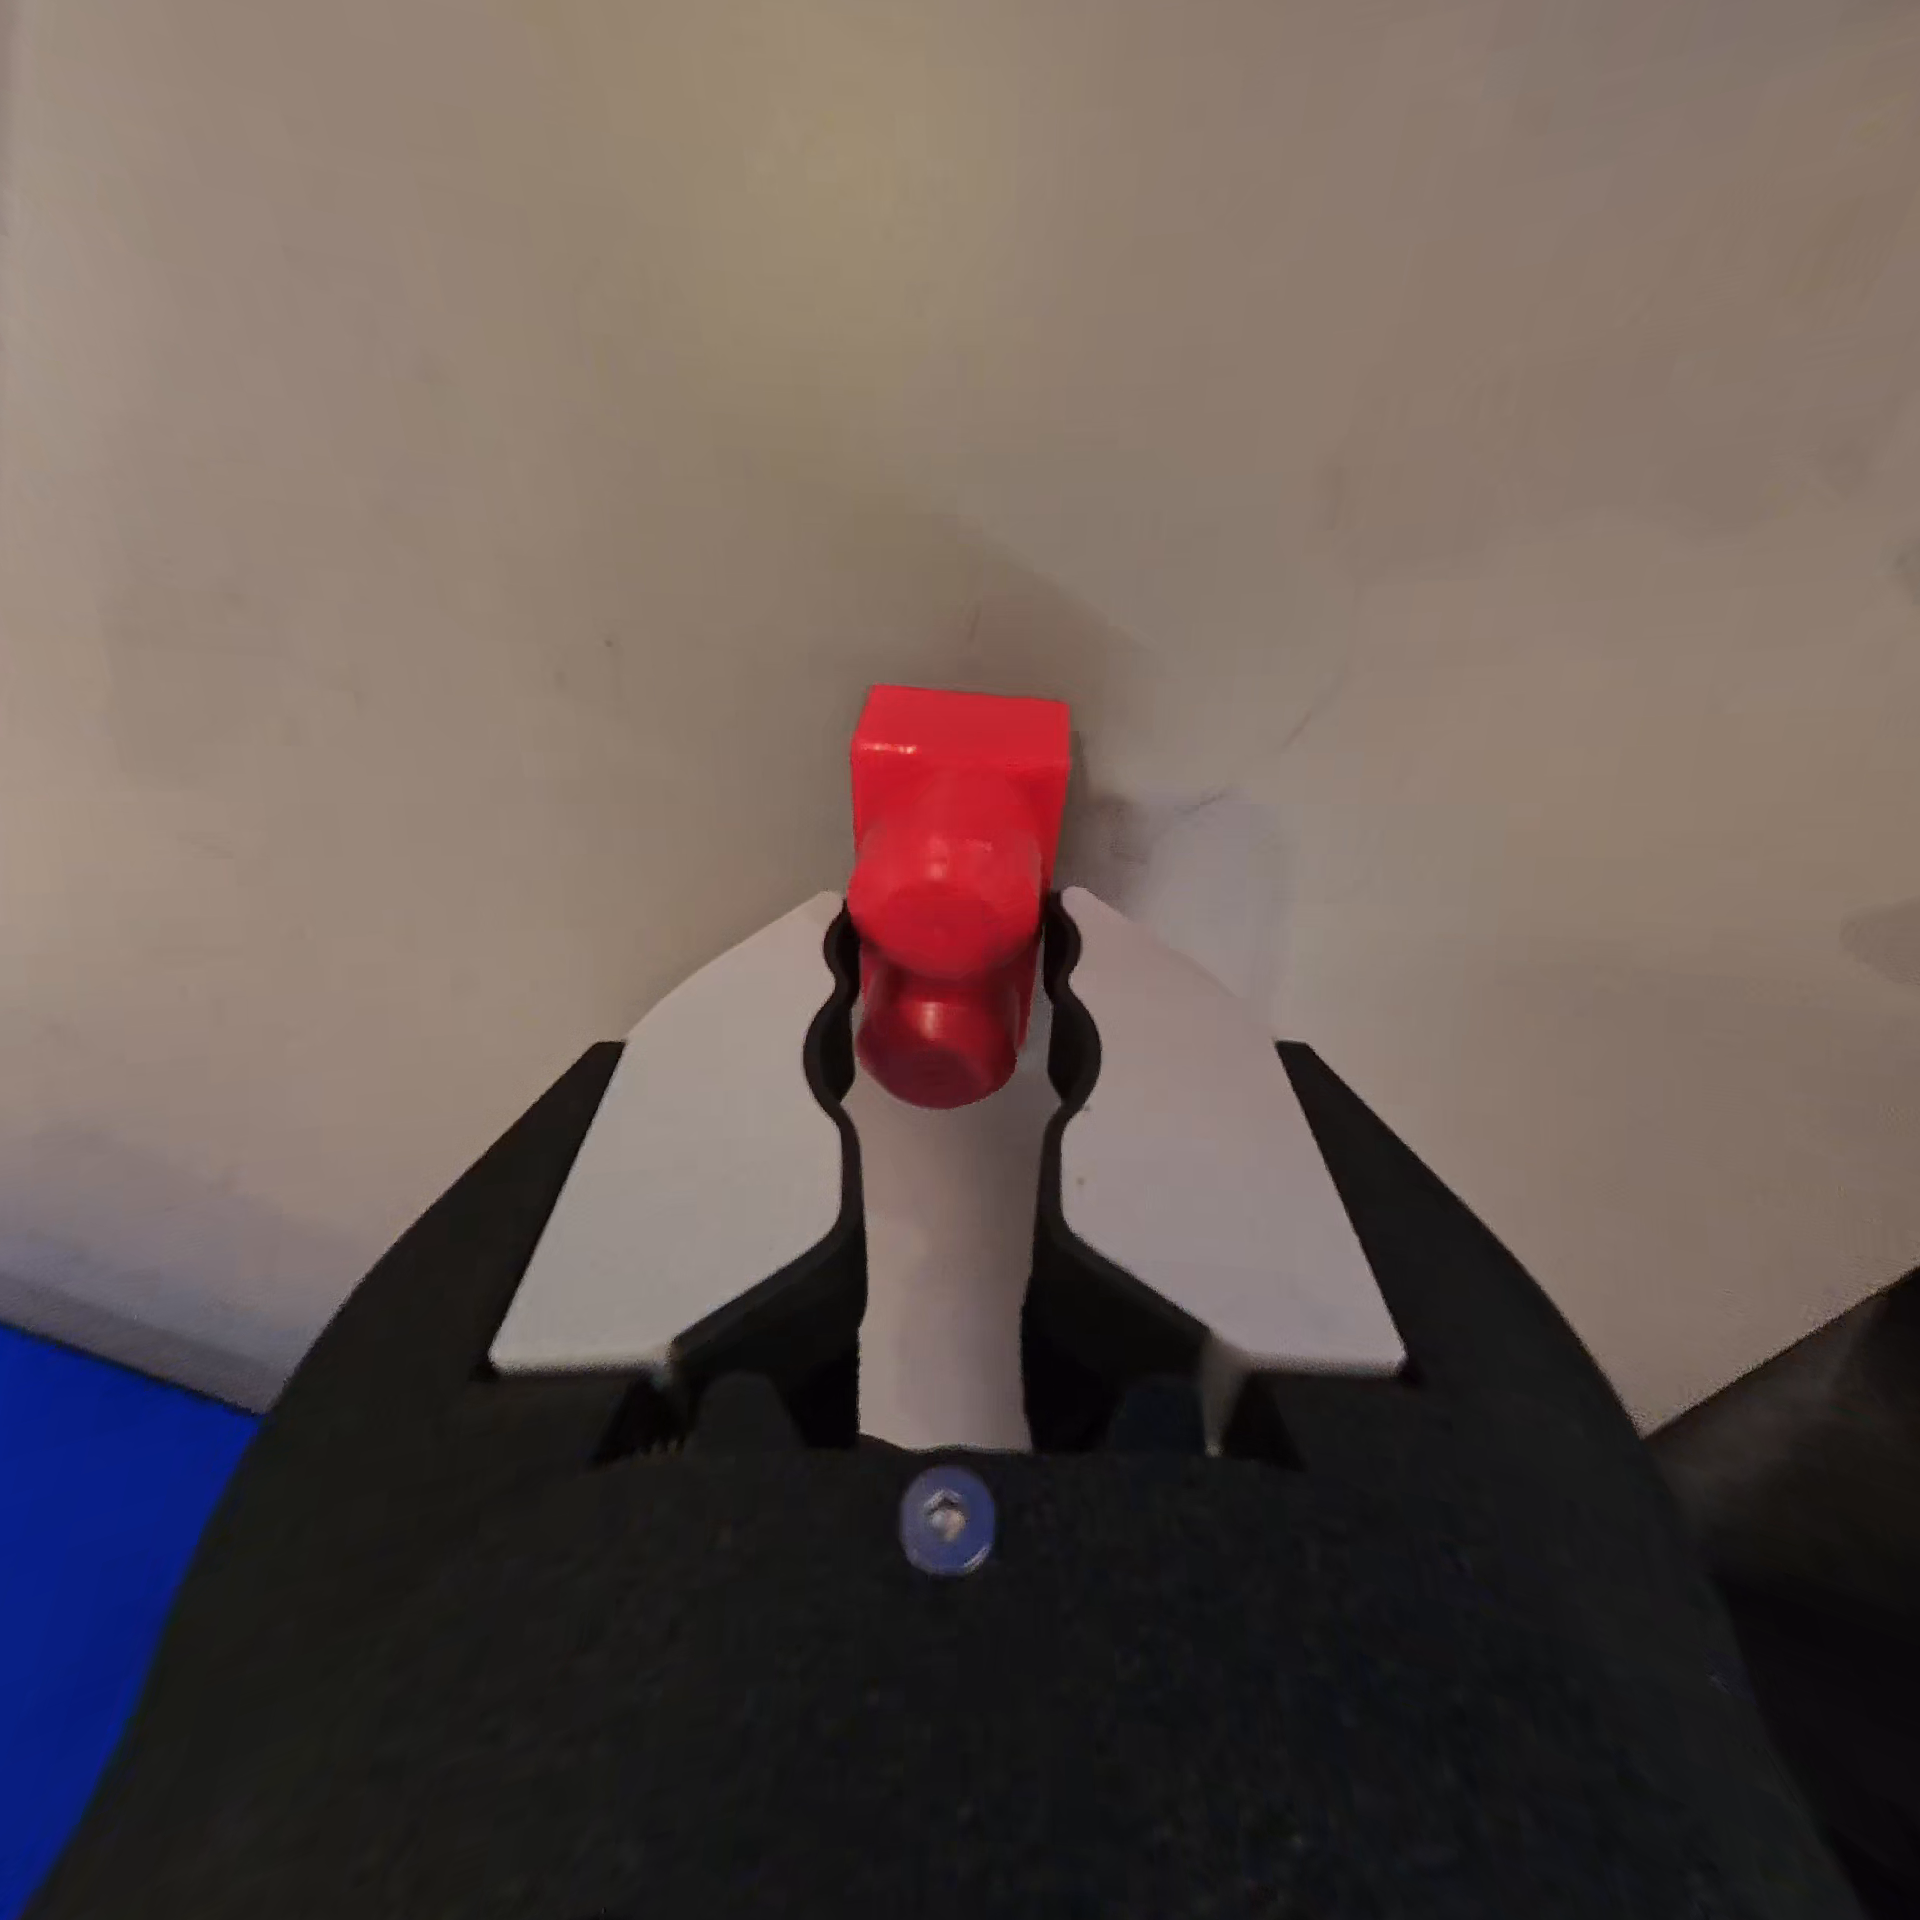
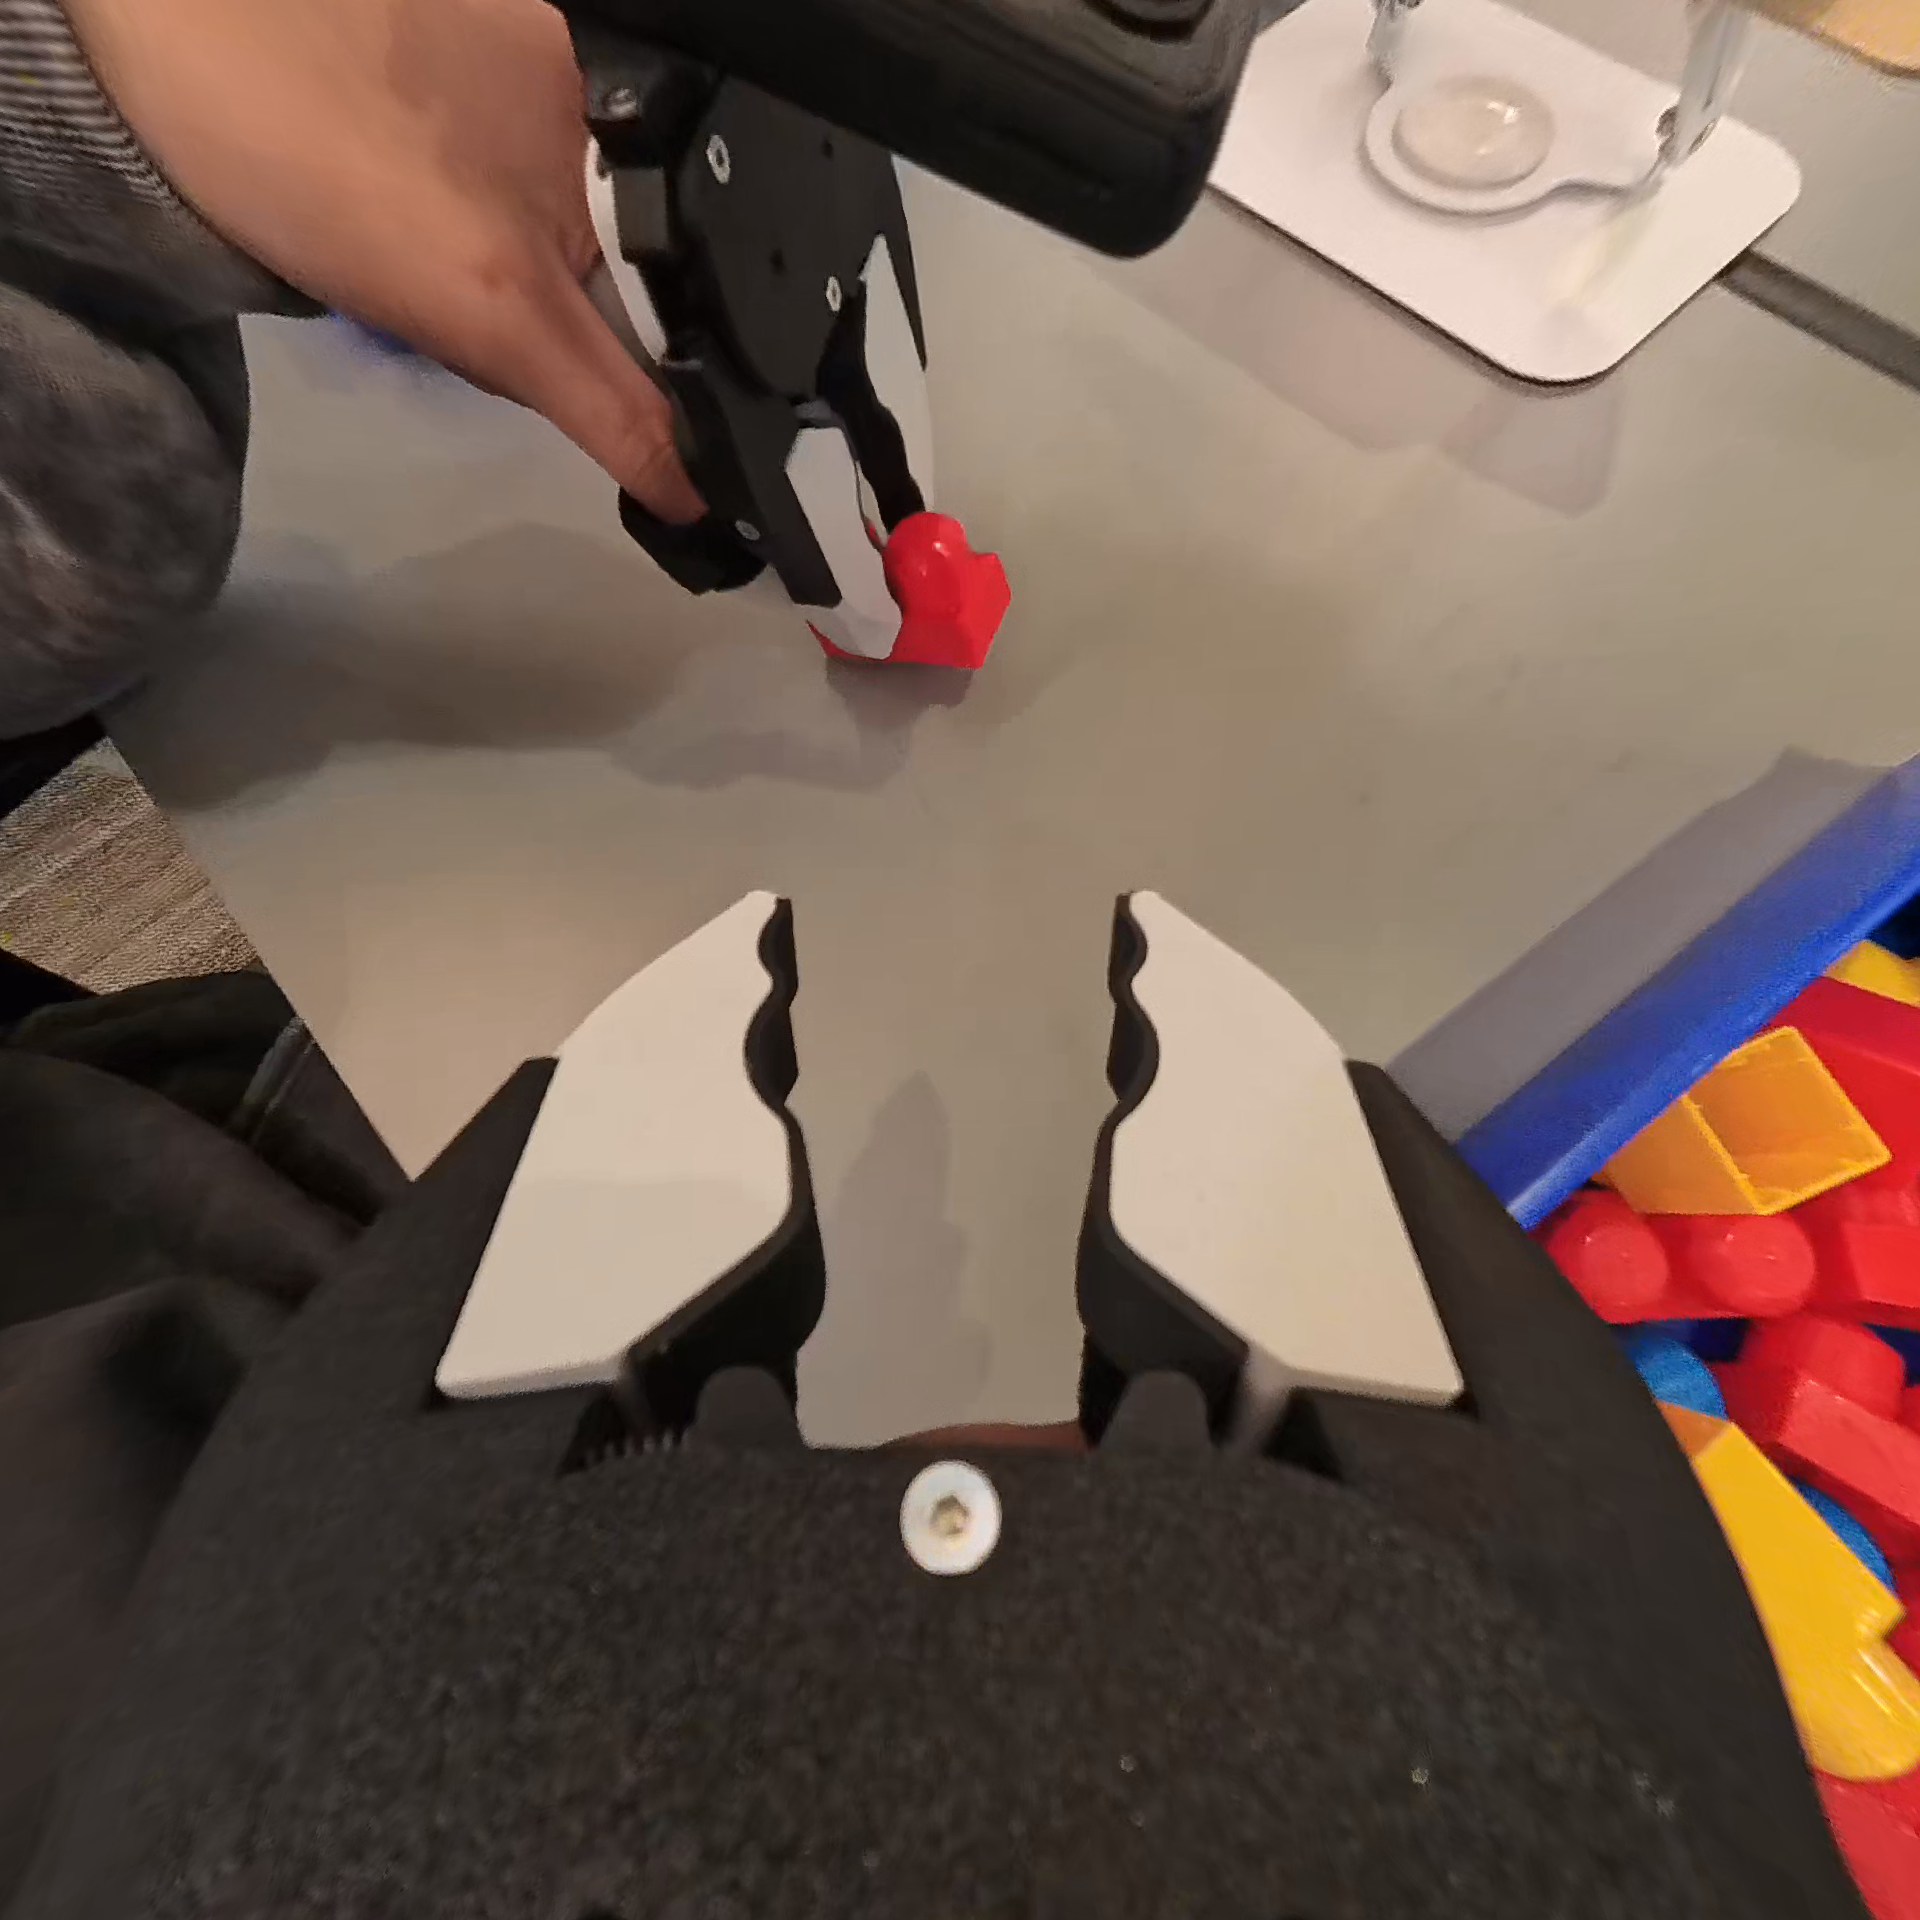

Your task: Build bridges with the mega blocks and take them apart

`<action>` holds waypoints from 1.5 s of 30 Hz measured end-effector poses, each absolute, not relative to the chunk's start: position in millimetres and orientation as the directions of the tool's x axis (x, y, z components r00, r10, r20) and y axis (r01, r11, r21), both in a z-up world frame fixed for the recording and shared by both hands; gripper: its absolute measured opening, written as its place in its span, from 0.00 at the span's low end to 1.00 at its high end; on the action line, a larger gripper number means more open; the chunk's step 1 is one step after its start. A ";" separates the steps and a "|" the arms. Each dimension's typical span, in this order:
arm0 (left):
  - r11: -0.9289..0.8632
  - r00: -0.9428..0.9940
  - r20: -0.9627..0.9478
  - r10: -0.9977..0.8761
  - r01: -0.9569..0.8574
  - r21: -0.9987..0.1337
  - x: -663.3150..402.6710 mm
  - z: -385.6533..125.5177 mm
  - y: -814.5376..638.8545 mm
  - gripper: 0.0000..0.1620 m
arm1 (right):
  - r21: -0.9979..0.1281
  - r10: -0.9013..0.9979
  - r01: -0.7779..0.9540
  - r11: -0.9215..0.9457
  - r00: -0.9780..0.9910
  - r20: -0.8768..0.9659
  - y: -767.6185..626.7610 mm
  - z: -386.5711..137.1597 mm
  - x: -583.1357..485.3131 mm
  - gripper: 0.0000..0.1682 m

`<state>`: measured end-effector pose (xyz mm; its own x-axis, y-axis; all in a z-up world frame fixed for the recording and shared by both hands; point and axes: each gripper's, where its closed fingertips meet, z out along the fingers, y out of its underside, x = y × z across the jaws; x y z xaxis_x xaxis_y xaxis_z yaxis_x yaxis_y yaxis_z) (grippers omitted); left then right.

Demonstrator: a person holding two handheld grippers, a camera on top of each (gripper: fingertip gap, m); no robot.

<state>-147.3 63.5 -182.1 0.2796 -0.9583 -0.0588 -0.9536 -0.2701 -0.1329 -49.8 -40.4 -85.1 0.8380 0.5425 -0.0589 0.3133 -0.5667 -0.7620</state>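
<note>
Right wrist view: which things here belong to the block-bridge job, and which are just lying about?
Part of the job:
- red block, on the table, gripped by the left gripper
- blue bin of spare blocks
- right gripper, fingers apart, empty

Lying about:
- white mat
- clear glass container on it

Red block (image 2: 951,597) being pinched on the grey bench (image 2: 1195,665) by the left tongs (image 2: 883,582).

The right tongs (image 2: 951,935) are being held parted and empty; mixed blocks (image 2: 1766,1247) are lying in a blue bin (image 2: 1683,1018) at right.
</note>
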 end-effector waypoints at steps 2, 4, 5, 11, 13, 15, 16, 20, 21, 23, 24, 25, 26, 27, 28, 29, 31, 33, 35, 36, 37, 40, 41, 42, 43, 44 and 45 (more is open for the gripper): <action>-0.268 0.276 -0.054 -0.960 -0.956 -0.123 -146.7 -185.2 61.8 0.20 | -0.757 0.549 0.315 -0.573 0.833 -0.069 -39.8 -88.7 -52.6 0.35; -0.264 0.273 -0.056 -0.961 -0.957 -0.122 -146.9 -186.0 60.8 0.21 | -0.752 0.551 0.320 -0.576 0.831 -0.069 -38.9 -91.5 -53.9 0.35; -0.264 0.274 -0.062 -0.960 -0.956 -0.128 -147.1 -185.2 61.2 0.21 | -0.750 0.552 0.322 -0.577 0.831 -0.069 -38.5 -92.7 -54.5 0.35; -0.308 0.372 -0.111 -0.922 -0.875 -0.373 -158.6 -150.3 62.8 0.28 | -0.737 0.523 0.301 -0.605 0.848 -0.083 -34.7 -106.2 -57.7 0.35; -0.299 0.422 -0.105 -0.900 -0.776 -0.556 -166.2 -131.8 53.2 0.31 | -0.743 0.501 0.266 -0.614 0.859 -0.107 -31.1 -112.6 -64.2 0.35; -0.296 0.471 -0.053 -0.881 -0.634 -0.715 -176.4 -122.1 33.3 0.30 | -0.762 0.474 0.222 -0.608 0.872 -0.125 -23.5 -119.9 -73.4 0.37; -0.298 0.479 -0.015 -0.878 -0.570 -0.766 -182.4 -123.0 18.8 0.30 | -0.777 0.445 0.182 -0.603 0.885 -0.137 -17.1 -123.6 -77.7 0.38; -0.363 0.528 0.116 -0.841 -0.393 -0.845 -210.4 -142.9 -30.3 0.26 | -0.802 0.364 0.098 -0.589 0.918 -0.155 4.8 -148.4 -102.0 0.46; -0.374 0.535 0.125 -0.836 -0.387 -0.843 -215.4 -147.3 -38.4 0.26 | -0.798 0.353 0.116 -0.592 0.927 -0.127 10.0 -155.6 -107.3 0.48; -0.368 0.525 0.123 -0.842 -0.393 -0.843 -219.7 -150.3 -51.1 0.26 | -0.789 0.338 0.142 -0.598 0.937 -0.087 22.1 -163.8 -118.1 0.50; -0.351 0.514 0.110 -0.851 -0.400 -0.847 -219.5 -149.4 -55.3 0.26 | -0.783 0.334 0.148 -0.604 0.939 -0.080 28.6 -166.0 -123.7 0.50; -0.330 0.510 0.088 -0.856 -0.407 -0.851 -219.2 -147.7 -56.7 0.26 | -0.782 0.324 0.147 -0.606 0.943 -0.074 36.0 -166.7 -127.9 0.51; -0.309 0.503 0.065 -0.862 -0.420 -0.853 -218.2 -146.6 -57.8 0.26 | -0.783 0.316 0.146 -0.605 0.946 -0.067 43.7 -167.2 -131.4 0.51; -0.292 0.486 0.049 -0.872 -0.438 -0.851 -216.5 -146.9 -60.0 0.26 | -0.780 0.318 0.151 -0.607 0.946 -0.064 50.4 -169.0 -136.0 0.51; -0.279 0.475 0.038 -0.879 -0.448 -0.849 -215.3 -147.7 -61.7 0.26 | -0.773 0.318 0.157 -0.615 0.946 -0.061 56.3 -172.3 -139.8 0.51; -0.271 0.468 0.033 -0.883 -0.453 -0.849 -214.4 -149.0 -63.3 0.26 | -0.770 0.314 0.156 -0.619 0.948 -0.060 62.8 -175.1 -142.9 0.52; -0.273 0.450 0.035 -0.892 -0.476 -0.836 -213.2 -153.9 -68.0 0.26 | -0.749 0.310 0.159 -0.644 0.949 -0.065 72.3 -183.3 -148.7 0.51; -0.264 0.436 0.029 -0.899 -0.489 -0.831 -211.7 -155.4 -70.7 0.26 | -0.720 0.327 0.192 -0.667 0.944 -0.052 76.5 -188.8 -152.3 0.43; -0.247 0.424 0.016 -0.905 -0.496 -0.832 -210.2 -154.4 -71.8 0.26 | -0.732 0.332 0.211 -0.647 0.943 -0.022 75.8 -182.3 -150.3 0.42; -0.240 0.419 0.010 -0.908 -0.502 -0.831 -209.7 -154.1 -72.4 0.26 | -0.747 0.339 0.217 -0.628 0.941 -0.011 73.6 -175.4 -148.6 0.42; -0.234 0.417 0.004 -0.909 -0.502 -0.832 -209.6 -153.4 -72.4 0.26 | -0.762 0.337 0.215 -0.611 0.941 -0.005 70.5 -166.1 -145.0 0.42; -0.228 0.412 -0.001 -0.911 -0.505 -0.832 -209.3 -152.9 -73.3 0.26 | -0.813 0.323 0.198 -0.547 0.946 0.013 55.8 -125.1 -123.8 0.42; -0.231 0.412 0.001 -0.911 -0.508 -0.830 -209.4 -153.9 -73.2 0.26 | -0.836 0.315 0.188 -0.516 0.949 0.019 49.3 -106.8 -113.1 0.42; -0.235 0.413 0.004 -0.911 -0.512 -0.826 -209.4 -155.6 -73.3 0.26 | -0.853 0.303 0.183 -0.488 0.953 0.032 42.2 -88.6 -98.9 0.42; -0.239 0.413 0.004 -0.911 -0.519 -0.820 -209.6 -157.7 -73.3 0.26 | -0.868 0.276 0.181 -0.463 0.960 0.053 35.2 -71.0 -80.2 0.42; -0.242 0.415 0.002 -0.910 -0.526 -0.815 -209.9 -159.6 -73.0 0.26 | -0.882 0.243 0.177 -0.437 0.967 0.074 28.3 -54.0 -58.2 0.42; -0.243 0.417 -0.001 -0.909 -0.530 -0.813 -210.1 -160.8 -72.5 0.26 | -0.894 0.197 0.166 -0.416 0.976 0.089 21.5 -38.9 -32.8 0.42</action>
<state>-210.1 -72.5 -160.8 0.4175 -0.9087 -0.0007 -0.5299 -0.2428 -0.8126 -32.8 21.5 -38.9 0.9763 0.1973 0.0895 0.1660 -0.4161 -0.8940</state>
